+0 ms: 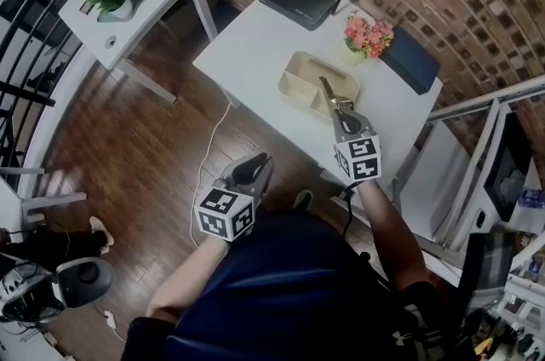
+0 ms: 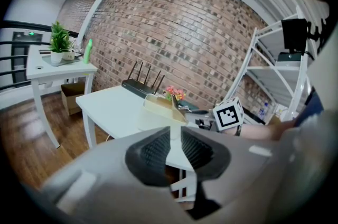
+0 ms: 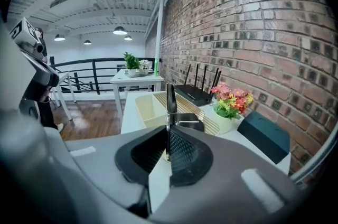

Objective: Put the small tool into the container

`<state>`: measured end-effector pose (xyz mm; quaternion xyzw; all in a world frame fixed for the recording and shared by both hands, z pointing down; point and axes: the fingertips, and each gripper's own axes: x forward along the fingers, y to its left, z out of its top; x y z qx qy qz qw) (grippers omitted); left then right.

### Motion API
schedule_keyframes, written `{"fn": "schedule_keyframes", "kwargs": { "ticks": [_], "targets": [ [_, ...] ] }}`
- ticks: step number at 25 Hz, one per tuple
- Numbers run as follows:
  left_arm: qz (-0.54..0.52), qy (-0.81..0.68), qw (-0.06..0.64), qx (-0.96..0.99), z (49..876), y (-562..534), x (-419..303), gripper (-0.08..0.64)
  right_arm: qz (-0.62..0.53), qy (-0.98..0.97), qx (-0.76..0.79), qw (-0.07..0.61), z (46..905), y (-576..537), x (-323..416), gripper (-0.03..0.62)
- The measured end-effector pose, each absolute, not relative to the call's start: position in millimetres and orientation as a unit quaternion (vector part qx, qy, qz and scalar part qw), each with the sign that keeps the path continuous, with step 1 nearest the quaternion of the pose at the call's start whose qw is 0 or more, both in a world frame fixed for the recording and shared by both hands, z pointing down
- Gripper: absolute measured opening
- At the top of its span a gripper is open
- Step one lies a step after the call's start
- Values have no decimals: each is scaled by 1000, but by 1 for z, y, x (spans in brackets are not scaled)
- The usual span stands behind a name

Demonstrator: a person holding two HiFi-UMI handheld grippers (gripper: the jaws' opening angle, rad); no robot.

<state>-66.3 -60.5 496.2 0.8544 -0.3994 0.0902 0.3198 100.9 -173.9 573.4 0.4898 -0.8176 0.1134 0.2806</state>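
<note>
A cream two-part container (image 1: 300,71) sits near the middle of the white table (image 1: 247,40). My right gripper (image 1: 344,116) is shut on a small metal tool (image 1: 328,91), whose thin tip reaches out over the container's near side. In the right gripper view the tool (image 3: 170,99) stands up from the closed pads of the right gripper (image 3: 168,146), with the container (image 3: 147,110) just beyond. My left gripper (image 1: 255,166) hangs below the table's front edge, over the wooden floor. In its own view the left gripper (image 2: 174,146) shows a narrow gap with nothing in it.
A black router (image 1: 298,0) stands at the table's far edge, a pot of pink flowers (image 1: 368,36) and a dark blue box (image 1: 410,60) at the right. A second white table (image 1: 128,6) with a plant is far left. Metal shelving (image 1: 485,146) stands at the right.
</note>
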Motion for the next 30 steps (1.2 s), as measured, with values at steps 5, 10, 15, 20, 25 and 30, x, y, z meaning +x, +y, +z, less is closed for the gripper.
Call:
{"fn": "schedule_keyframes", "kwargs": {
  "ticks": [5, 10, 15, 20, 25, 30],
  "targets": [
    [90, -399, 318, 855, 494, -60, -67, 61, 122, -815, 484, 294, 580, -176, 100, 12],
    [89, -399, 318, 855, 495, -60, -68, 61, 124, -814, 478, 307, 588, -177, 99, 12],
    [89, -400, 322, 854, 499, -58, -70, 61, 133, -805, 476, 329, 595, -179, 98, 12],
    [89, -398, 323, 854, 496, -58, -71, 61, 144, -798, 477, 338, 596, -180, 99, 12],
    [88, -399, 325, 853, 498, -57, -73, 61, 163, -795, 479, 335, 599, -182, 100, 14],
    [87, -399, 324, 854, 498, -56, -74, 60, 170, -795, 483, 326, 598, -182, 102, 52]
  ]
}}
